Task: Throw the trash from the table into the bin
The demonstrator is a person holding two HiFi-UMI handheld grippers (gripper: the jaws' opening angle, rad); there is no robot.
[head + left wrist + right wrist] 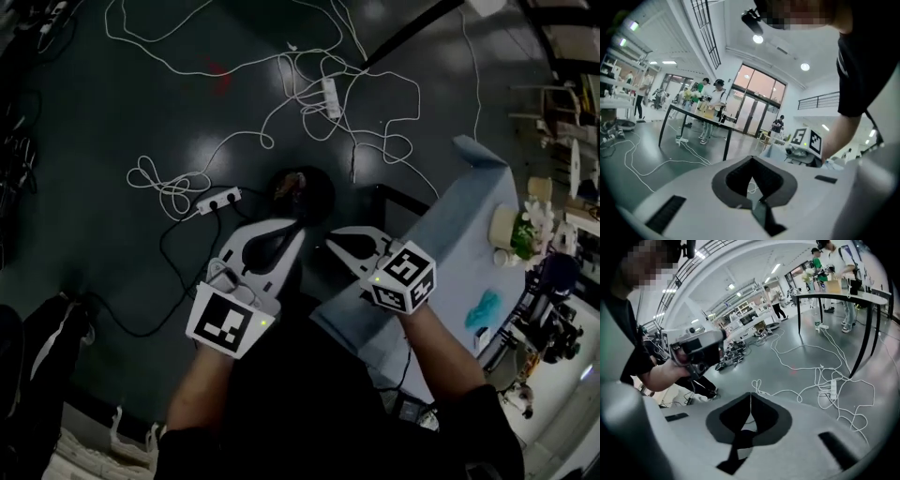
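Observation:
In the head view both grippers hang side by side over the dark floor. Just beyond their tips stands the round black bin with some trash in it. My left gripper is shut, its jaws meeting at the tip with nothing between them. My right gripper is also shut and empty. To the right is the table with a pale blue cloth. On it lie a crumpled teal piece of trash and a pale cup.
White cables and power strips sprawl over the floor beyond the bin. Equipment crowds the right edge past the blue table. A black-legged table with people around it stands farther off in the hall.

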